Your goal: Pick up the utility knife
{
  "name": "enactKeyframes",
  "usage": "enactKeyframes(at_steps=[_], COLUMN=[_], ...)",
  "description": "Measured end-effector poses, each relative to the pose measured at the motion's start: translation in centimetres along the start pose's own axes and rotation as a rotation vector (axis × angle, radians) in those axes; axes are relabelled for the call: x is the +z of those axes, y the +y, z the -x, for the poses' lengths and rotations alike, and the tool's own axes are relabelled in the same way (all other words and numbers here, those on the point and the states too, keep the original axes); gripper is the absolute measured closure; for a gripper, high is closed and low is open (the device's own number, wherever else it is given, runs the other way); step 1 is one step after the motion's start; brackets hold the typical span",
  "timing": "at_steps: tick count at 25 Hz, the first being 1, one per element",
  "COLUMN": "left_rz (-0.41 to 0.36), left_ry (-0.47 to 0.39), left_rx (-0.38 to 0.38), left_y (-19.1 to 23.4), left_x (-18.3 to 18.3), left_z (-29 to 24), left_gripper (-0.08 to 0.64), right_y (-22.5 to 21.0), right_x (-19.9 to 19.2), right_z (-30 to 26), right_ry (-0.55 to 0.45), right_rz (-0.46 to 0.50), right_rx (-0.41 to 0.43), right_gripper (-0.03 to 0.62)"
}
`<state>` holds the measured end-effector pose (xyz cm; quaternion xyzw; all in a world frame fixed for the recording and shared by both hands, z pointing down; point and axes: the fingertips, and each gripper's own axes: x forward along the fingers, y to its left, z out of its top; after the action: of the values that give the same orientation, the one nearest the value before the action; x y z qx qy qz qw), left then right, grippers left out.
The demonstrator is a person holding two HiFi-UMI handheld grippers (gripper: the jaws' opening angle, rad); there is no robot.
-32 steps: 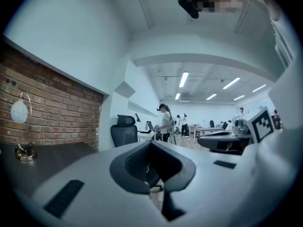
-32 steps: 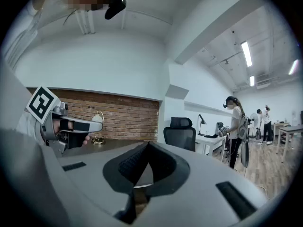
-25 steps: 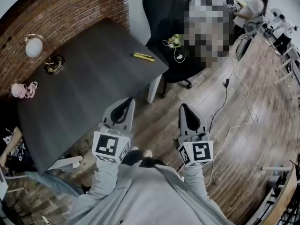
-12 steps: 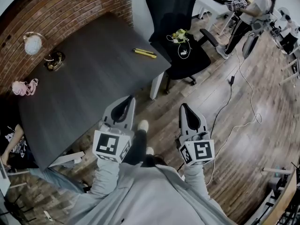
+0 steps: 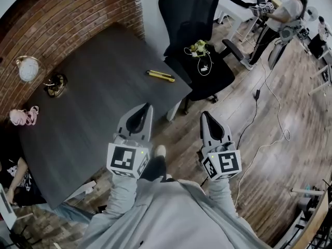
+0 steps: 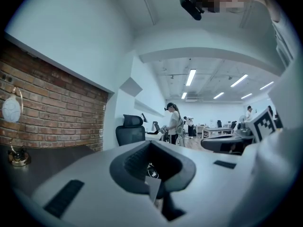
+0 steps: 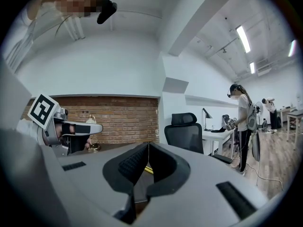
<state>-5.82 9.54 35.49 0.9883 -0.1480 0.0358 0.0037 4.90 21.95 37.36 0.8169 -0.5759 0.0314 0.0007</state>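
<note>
The utility knife [image 5: 161, 76], yellow and slim, lies flat on the dark table [image 5: 88, 102] close to the corner next to the black office chair [image 5: 189, 14], with nothing touching it. Both tools are well short of it and carry nothing. The left gripper [image 5: 146, 110] has its jaws pressed together, tips meeting around an empty hollow, and hangs over the table's near edge. The right gripper [image 5: 206, 119] is clenched the same way and hangs over the wooden floor [image 5: 270, 154], off the table altogether. Both point level toward the far side of the table. In the head view the knife sits ahead of them, a little to the right of the left gripper's line and well to the left of the right one's, so the left gripper looks nearer. In the right gripper view a sliver of yellow shows through the gap under the jaw tips. The knife's long axis runs crosswise to the way the grippers point, dipping slightly toward the chair. Whichever jaws open for it would probably meet the handle across its narrow width rather than end-on.
</note>
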Motion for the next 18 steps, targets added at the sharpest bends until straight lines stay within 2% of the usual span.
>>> enactKeyframes(at_steps=[9,18], left_rz=[0.014,0.051], left_ry=[-0.005,0.030], left_rx=[0.006,-0.008], left_y=[7.0,10.4], left_x=[0.7,-1.0], left_z=[-6.3,-8.8], left_gripper=[0.540,0.540], right_y=[-0.8,-0.4], right_x=[1.4,0.3], right_z=[-9.3,-13.6], right_ry=[0.016,0.069], right_rz=[0.017,0.032], right_rx=[0.009,0.005], right_gripper=[0.574,0.574])
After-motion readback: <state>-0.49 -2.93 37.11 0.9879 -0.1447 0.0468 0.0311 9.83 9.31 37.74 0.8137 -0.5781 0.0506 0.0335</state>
